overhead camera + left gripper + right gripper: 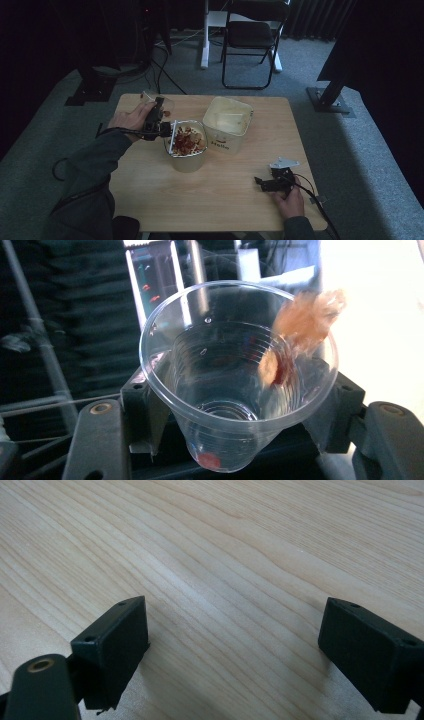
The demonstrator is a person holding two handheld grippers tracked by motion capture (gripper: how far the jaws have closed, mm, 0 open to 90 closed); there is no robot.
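1. The right gripper [264, 183] rests on the wooden counter [225, 200] near its front right edge, jaws spread wide with nothing between them.
2. The left gripper [161, 122] clamps a clear plastic cup [235, 375], tipped over a cream tub [186, 150] holding reddish pieces [187, 140].
3. Just beyond stands a second cream tub [227, 125].
4. A chair [252, 37] stands on the floor behind the counter.

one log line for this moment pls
left gripper: shut on clear cup, tipped over near tub | pieces leaving cup | far tub: no pieces seen | right gripper: open, idle on table
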